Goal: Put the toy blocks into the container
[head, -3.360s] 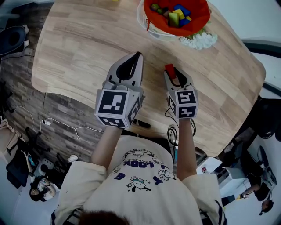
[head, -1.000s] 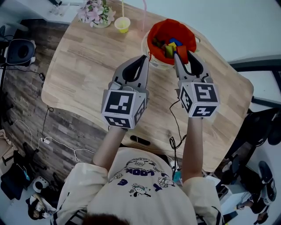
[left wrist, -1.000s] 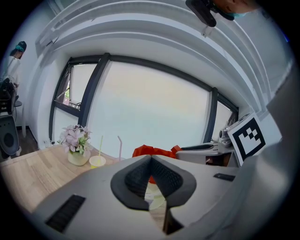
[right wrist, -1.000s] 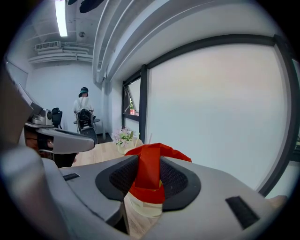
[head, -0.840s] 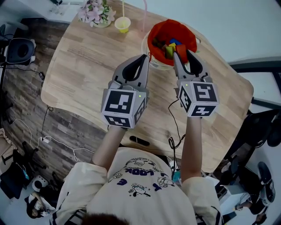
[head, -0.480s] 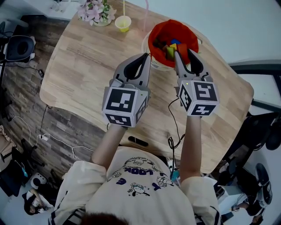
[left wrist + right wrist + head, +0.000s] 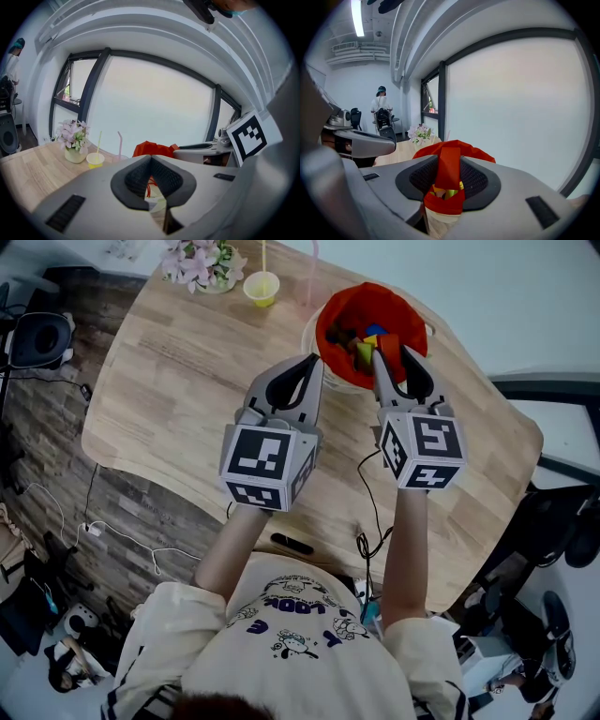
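1. While the right gripper [image 7: 392, 360] clamps a red block [image 7: 449, 171], its jaws press both sides of the block. The block hangs over the near rim of the red container [image 7: 349, 298], which lies just ahead of and below the jaws.
2. Step in hand, by my reading: the carry is done and the drop is pending. Other blocks [image 7: 364, 348] lie inside the container.
3. Next move likely calls for a short reach past the rim, then letting go.
4. Left gripper [image 7: 313, 362]: jaws clenched, nothing between them. The container sits just ahead and to their right.
5. Table [image 7: 187, 381]: pale wood, rounded corners. A flower pot [image 7: 195, 263] and a yellow cup [image 7: 262, 287] stand well beyond the left jaws.
6. Room: large window [image 7: 150, 103], dark plank floor [image 7: 56, 390], loose cables [image 7: 122, 535].
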A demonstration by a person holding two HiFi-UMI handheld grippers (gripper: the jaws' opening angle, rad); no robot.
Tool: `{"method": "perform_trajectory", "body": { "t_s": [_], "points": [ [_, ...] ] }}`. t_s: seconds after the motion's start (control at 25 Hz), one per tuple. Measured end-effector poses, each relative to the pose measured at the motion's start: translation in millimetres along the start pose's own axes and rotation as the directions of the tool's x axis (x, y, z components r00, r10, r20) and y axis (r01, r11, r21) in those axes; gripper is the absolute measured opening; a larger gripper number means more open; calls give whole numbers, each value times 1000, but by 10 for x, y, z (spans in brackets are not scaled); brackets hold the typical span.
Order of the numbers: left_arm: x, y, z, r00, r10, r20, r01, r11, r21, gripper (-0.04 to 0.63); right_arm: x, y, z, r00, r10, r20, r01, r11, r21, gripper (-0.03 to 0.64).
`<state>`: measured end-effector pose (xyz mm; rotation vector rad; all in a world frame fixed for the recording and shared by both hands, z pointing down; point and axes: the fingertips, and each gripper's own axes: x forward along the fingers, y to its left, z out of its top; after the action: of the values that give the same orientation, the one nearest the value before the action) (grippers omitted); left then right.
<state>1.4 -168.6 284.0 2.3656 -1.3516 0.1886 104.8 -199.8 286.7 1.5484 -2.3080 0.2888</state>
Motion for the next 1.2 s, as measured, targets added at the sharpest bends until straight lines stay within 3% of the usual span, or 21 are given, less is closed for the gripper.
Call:
{"method": "perform_trajectory", "body": {
  "t_s": [0.28, 0.4, 0.6, 0.68, 0.8, 0.92, 1.2],
  "points": [
    [53, 13, -42, 1000, -3, -12, 3, 1000, -3, 31, 66, 16, -46, 1000, -15, -25, 12, 996, -92, 160],
    [63, 15, -48, 1000, -2, -13, 2, 1000, -4, 31, 54, 14, -35, 1000, -20, -11, 19, 997, -80, 199],
    [52, 5, -46, 1000, -4, -10, 4, 1000, -6, 31, -51, 6, 40, 999, -25, 47, 26, 1000, -12, 193],
    [38, -2, -38, 1000, -5, -6, 4, 1000, -7, 31, -118, -6, 82, 996, -35, 78, 33, 999, 29, 169],
    [17, -20, -29, 1000, -7, -4, 7, 1000, -5, 31, -223, -26, 125, 992, -69, 109, 64, 996, 57, 62],
    [-13, -52, -15, 1000, -10, 1, 10, 1000, -3, 31, -320, 4, 132, 989, -77, 126, 68, 995, 72, 23],
    [-102, -170, 7, 1000, -24, 13, 24, 1000, 3, 31, -531, 66, 81, 984, -102, 147, 85, 989, 119, -2]
  ]
}}
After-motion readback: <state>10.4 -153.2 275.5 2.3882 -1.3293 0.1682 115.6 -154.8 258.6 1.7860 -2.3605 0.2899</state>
